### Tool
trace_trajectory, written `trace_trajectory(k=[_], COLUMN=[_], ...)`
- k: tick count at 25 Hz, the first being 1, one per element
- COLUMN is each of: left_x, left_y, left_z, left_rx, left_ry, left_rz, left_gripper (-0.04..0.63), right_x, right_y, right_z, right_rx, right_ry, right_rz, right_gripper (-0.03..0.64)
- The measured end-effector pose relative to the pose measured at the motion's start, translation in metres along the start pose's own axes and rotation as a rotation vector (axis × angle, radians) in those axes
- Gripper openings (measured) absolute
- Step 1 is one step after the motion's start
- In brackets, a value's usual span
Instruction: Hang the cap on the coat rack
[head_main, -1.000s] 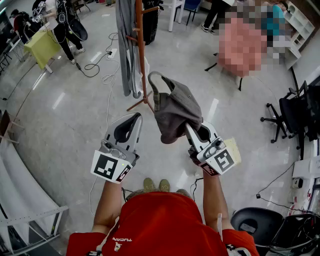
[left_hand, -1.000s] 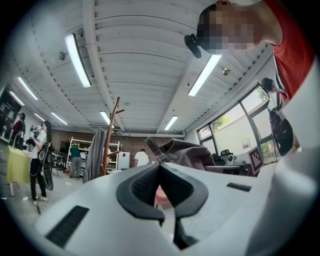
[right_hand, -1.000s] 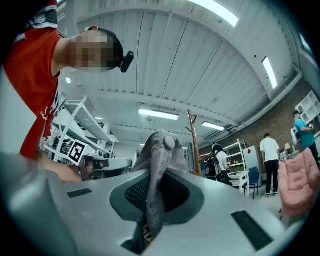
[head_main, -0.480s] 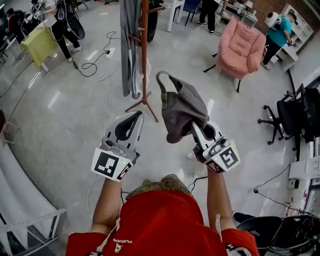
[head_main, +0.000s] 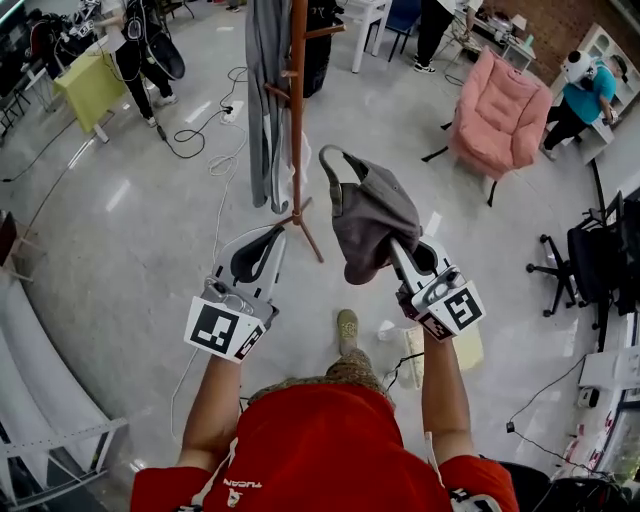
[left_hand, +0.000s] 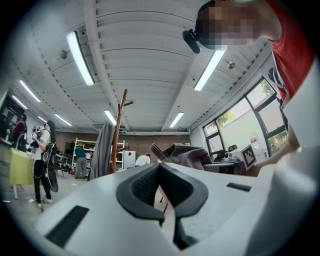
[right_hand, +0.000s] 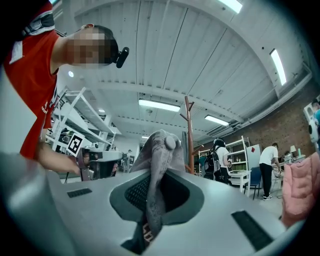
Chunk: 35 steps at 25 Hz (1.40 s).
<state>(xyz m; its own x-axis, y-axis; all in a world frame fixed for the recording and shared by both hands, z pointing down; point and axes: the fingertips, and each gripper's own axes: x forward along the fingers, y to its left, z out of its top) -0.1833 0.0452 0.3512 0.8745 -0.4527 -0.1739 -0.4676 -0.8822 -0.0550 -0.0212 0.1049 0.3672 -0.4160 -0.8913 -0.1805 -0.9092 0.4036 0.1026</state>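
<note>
A grey-brown cap (head_main: 370, 212) hangs from my right gripper (head_main: 396, 252), which is shut on a fold of its cloth. In the right gripper view the cap (right_hand: 159, 150) rises from between the jaws of that gripper (right_hand: 157, 181). The brown wooden coat rack (head_main: 297, 100) stands on the floor ahead, slightly left of the cap, with a grey garment (head_main: 264, 110) draped on it. The rack's pole (right_hand: 189, 135) shows just behind the cap. My left gripper (head_main: 274, 235) is shut and holds nothing; in its own view the left gripper (left_hand: 160, 167) points at the rack (left_hand: 119, 135).
A pink armchair (head_main: 500, 105) stands at the back right. Black cables (head_main: 210, 140) trail over the floor left of the rack. A yellow table (head_main: 88, 88) and people stand at the back left. Office chairs (head_main: 600, 260) line the right side.
The person has stepped forward: the rack and armchair sit nearer and lower in view. Both grippers keep their pose, the cap still in the right one. A foot now shows below.
</note>
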Motion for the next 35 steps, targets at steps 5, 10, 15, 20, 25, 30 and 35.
trace_trajectory(k=[5,10,15,20,25,30,35], left_x=[0.064,0.129,0.179,0.211,0.228,0.237,0.248], left_y=[0.021,0.041,0.064,0.09,0.109,0.141,0.166], left_z=[-0.022,-0.038,-0.049,-0.056,-0.071,-0.085,-0.101], left_rx=[0.004,0.007,0.013,0.008,0.008,0.004,0.0], left_ry=[0.014,0.033,0.032,0.029,0.046,0.052,0.068], left_rz=[0.089,0.182,0.279,0.358,0.39,0.4,0.365], left_gripper=[0.008,0.008,0.009,0.009,0.008,0.009,0.009], right_x=[0.02,0.049,0.08,0.107,0.134,0.171,0.208], right_y=[-0.069,-0.14,-0.198,-0.238,-0.26,-0.271,-0.281], right_z=[-0.021,-0.034,-0.049,-0.074,-0.096,-0.126,-0.163], right_rx=[0.034,0.06,0.055,0.036,0.052,0.061,0.064], right_ry=[-0.01,-0.009,0.017,0.098,0.125,0.185,0.254], right_rz=[0.064,0.145,0.234,0.292,0.31,0.333,0.34], right_gripper=[0.038,0.038,0.038,0.038,0.038,0.038,0.038])
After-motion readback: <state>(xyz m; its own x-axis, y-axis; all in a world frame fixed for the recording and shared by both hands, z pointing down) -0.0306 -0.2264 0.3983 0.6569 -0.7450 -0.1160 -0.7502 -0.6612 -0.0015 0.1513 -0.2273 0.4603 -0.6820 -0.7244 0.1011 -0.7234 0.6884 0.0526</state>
